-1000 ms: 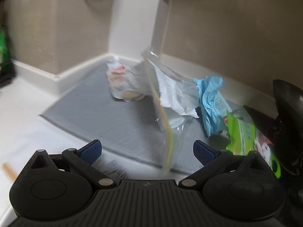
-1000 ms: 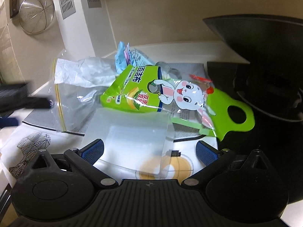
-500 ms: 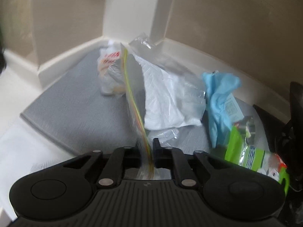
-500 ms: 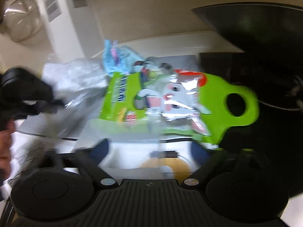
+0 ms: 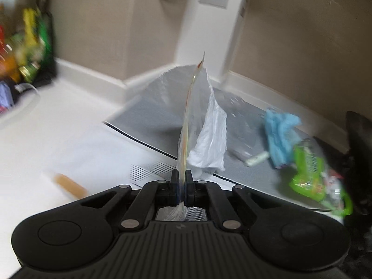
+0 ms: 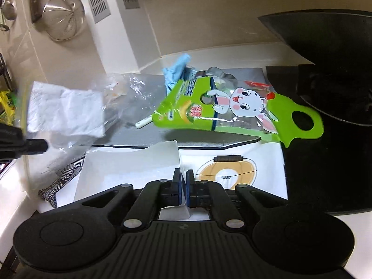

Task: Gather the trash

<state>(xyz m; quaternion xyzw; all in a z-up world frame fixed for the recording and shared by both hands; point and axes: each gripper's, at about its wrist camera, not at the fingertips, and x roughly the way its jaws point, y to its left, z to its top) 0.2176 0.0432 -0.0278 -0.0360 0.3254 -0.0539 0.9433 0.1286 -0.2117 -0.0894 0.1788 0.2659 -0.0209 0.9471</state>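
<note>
The white desk (image 6: 14, 200) carries a grey mat (image 5: 148, 116), the landmark here. A black pan (image 6: 325, 37) sits off the mat's right end. A clear zip bag (image 5: 186, 125) stands up on edge over the mat's front edge, white crumpled paper (image 5: 211, 137) inside it; the left gripper (image 5: 182, 186) has its jaws clamped on the bag's lower edge. In front of the mat lies a translucent white sheet (image 6: 130, 165), its near edge pinched in the closed jaws of the right gripper (image 6: 183, 188). A green rabbit-print wrapper (image 6: 234, 109) lies across the mat's right part, with a blue wrapper (image 6: 176, 67) just behind it and a small white stick (image 6: 144, 123) at its left tip.
</note>
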